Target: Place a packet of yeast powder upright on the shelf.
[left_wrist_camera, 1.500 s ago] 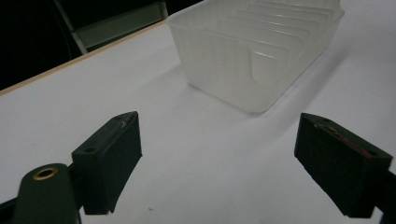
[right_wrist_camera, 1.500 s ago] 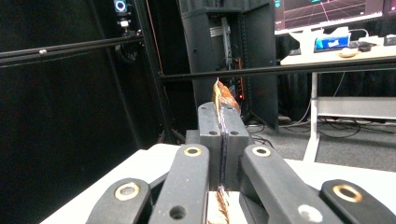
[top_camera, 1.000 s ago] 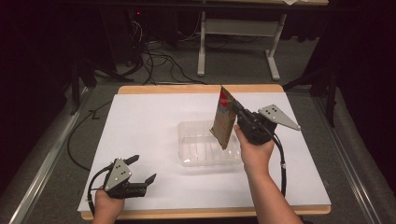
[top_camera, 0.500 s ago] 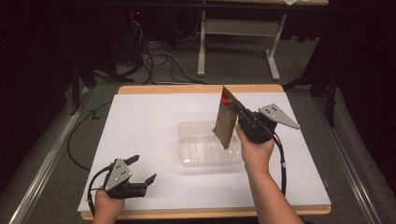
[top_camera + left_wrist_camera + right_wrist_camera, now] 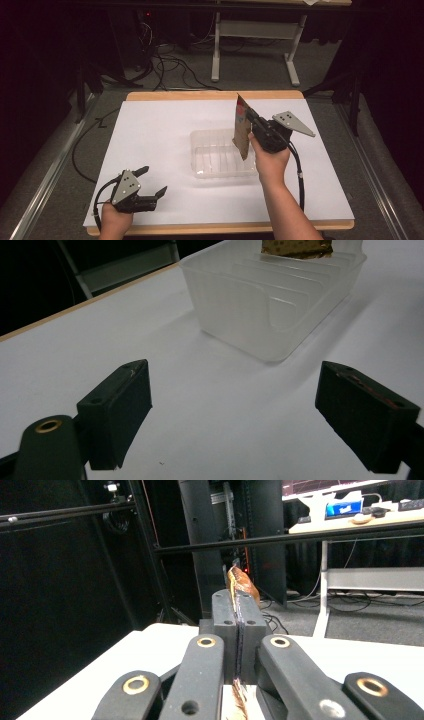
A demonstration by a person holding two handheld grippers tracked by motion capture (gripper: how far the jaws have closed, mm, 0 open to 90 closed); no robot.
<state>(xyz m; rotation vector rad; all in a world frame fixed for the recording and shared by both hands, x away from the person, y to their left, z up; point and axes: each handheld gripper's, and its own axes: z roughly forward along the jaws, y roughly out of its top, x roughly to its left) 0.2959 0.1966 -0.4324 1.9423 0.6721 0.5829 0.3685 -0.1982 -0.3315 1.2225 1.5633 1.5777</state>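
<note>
right gripper [image 5: 248,117] clamped on upper edge of packet [image 5: 242,131], which hangs below it over the clear tub's [image 5: 220,170] near end | packet looks light, thin, crinkly, probably foil; best held by sealed edge | left gripper [image 5: 150,181] apart, idle, well apart from tub

Packet [image 5: 297,246] cut off by top edge in left gripper view; its print [image 5: 242,115] too small to read.

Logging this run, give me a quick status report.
Right gripper shut on brown packet, over clear plastic bin. Left gripper open, resting on table. Nothing in the way.
</note>
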